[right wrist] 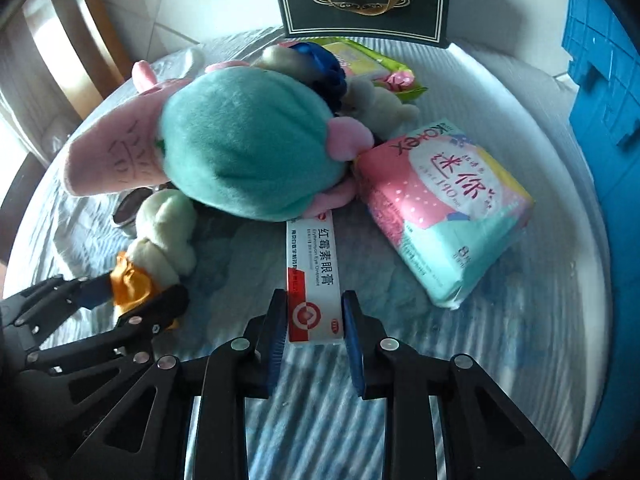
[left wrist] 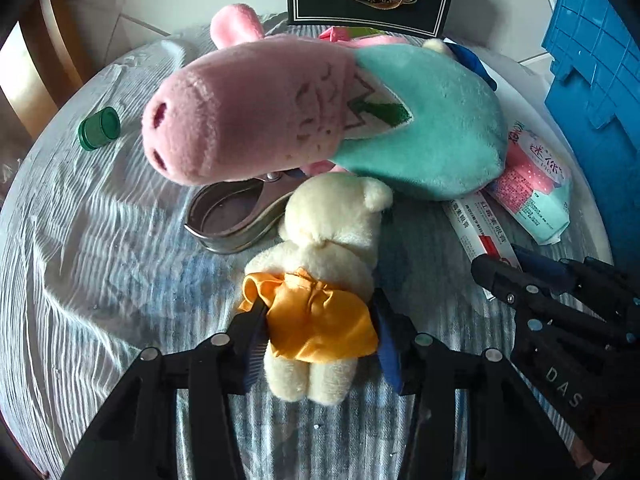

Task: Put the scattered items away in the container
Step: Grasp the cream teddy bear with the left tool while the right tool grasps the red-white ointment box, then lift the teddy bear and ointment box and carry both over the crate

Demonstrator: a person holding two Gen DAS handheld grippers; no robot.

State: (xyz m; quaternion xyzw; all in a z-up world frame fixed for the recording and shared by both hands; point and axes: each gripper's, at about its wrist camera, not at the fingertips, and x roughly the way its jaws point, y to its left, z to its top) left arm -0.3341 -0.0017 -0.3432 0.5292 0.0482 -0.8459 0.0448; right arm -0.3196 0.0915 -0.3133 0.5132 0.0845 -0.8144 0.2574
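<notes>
- A green bottle cap point(left wrist: 99, 128) lies on its side near the left edge of the round desk point(left wrist: 80, 280), which wears a striped, wrinkled cloth.
- A metal scoop-shaped tool point(left wrist: 232, 216) rests towards the middle, its handle end hidden under the big plush.
- The pink pig plush in a teal dress point(left wrist: 320, 116) sprawls across the middle of the desk, snout towards the left edge.
- A small cream bear plush with an orange satin skirt point(left wrist: 320, 280) lies just in front of the pig; the left gripper point(left wrist: 316, 332) has narrowed onto it, blue pads pressing the skirt on both sides.
- An eye ointment box point(right wrist: 314, 280), white and red, lies right of the bear, its far end touching the pig; the right gripper point(right wrist: 316, 320) is clamped across its near end, pads against both long sides.
- A pink and mint Kotex pad pack point(right wrist: 444, 208) sits towards the right edge, touching the pig's pink limb.
- A green-wrapped pack point(right wrist: 380, 60) and a dark blue plush point(right wrist: 324, 64) lie behind the pig, near the far edge.
- A black paper gift bag point(right wrist: 360, 0) stands at the far edge.
- A blue plastic crate point(right wrist: 600, 80) stands beyond the right edge.
</notes>
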